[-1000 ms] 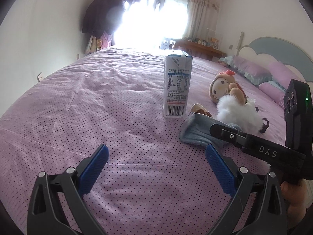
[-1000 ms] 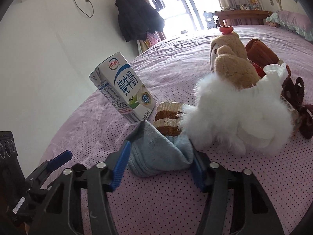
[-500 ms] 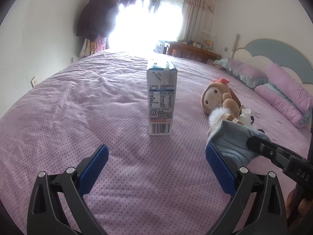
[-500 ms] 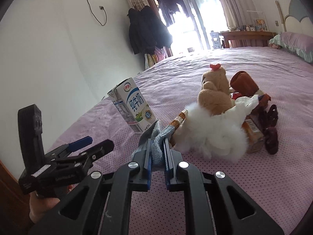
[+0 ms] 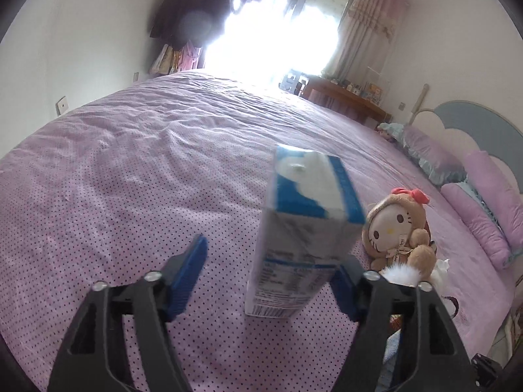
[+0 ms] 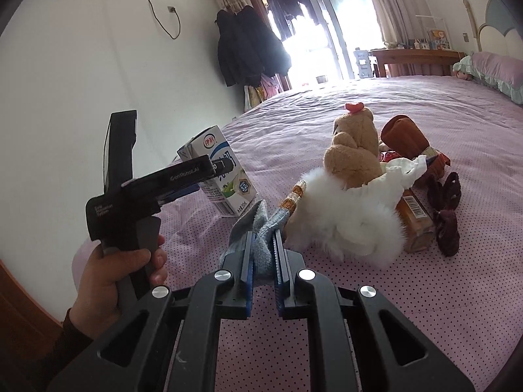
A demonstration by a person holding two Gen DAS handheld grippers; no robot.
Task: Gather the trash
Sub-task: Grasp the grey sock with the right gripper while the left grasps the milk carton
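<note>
A white and blue milk carton (image 5: 304,238) stands upright on the purple dotted bedspread (image 5: 130,176). My left gripper (image 5: 271,261) is open, with the carton between its blue pads, close to the right one; I cannot tell if they touch. The carton also shows in the right wrist view (image 6: 225,179), with the left gripper (image 6: 215,170) against it. My right gripper (image 6: 263,245) is shut on a grey-blue sock (image 6: 261,225) with a brown striped cuff, held just above the bed.
A plush doll (image 5: 398,228) with white fur (image 6: 346,215) lies right of the carton. Beside it are a white tissue (image 6: 405,170), a brown wrapper (image 6: 416,215), a brown sock (image 6: 405,134) and dark hair ties (image 6: 444,205). Pillows (image 5: 487,202) lie at the headboard.
My left gripper has moved forward and down around the carton, its jaws narrower. My right gripper, shut on the sock since half a second ago, has lifted it back from the plush.
</note>
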